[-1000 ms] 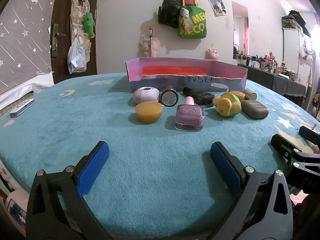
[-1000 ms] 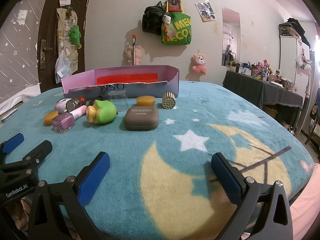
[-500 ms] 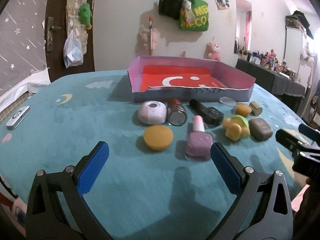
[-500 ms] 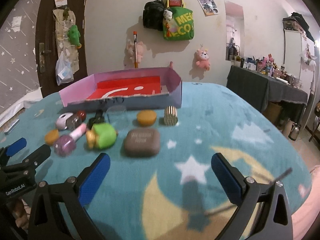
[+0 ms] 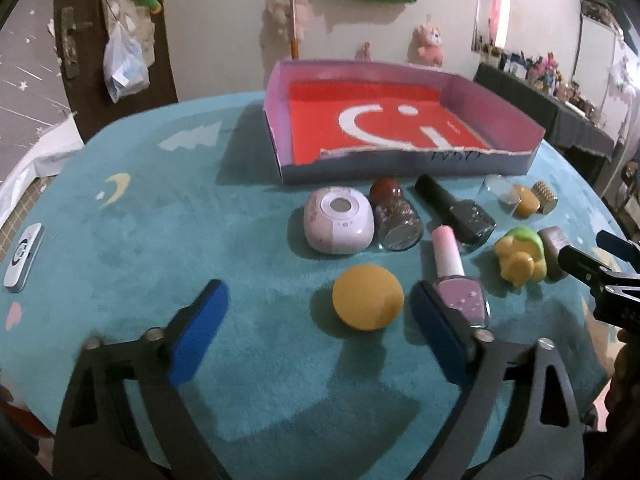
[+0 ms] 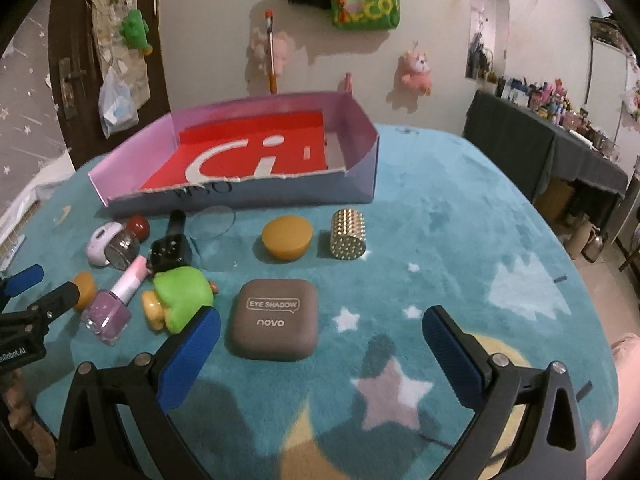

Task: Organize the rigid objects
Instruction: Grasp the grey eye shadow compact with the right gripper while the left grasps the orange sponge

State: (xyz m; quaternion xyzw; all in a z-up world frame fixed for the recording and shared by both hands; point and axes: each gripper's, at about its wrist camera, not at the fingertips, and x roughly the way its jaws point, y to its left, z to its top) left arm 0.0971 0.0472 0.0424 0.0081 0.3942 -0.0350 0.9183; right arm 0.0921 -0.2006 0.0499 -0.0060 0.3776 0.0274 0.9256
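A lilac box with a red floor stands at the back of the teal table. In front of it lie a white round device, a red-capped jar, a black polish bottle, a pink polish bottle, an orange dome, a yellow-green toy, a second orange dome and a gold cylinder. My left gripper hovers before the orange dome, its jaws closing on nothing. My right gripper is open above the brown eye-shadow case, not touching it.
A clear round lid leans by the box front. A white remote lies at the table's left edge. A dark side table with clutter stands to the right. Teal cloth with stars spreads under my right gripper.
Both grippers rose, moved toward the objects and tipped downward, so the box's red floor now shows. The left jaws have narrowed; the right jaws stay wide.
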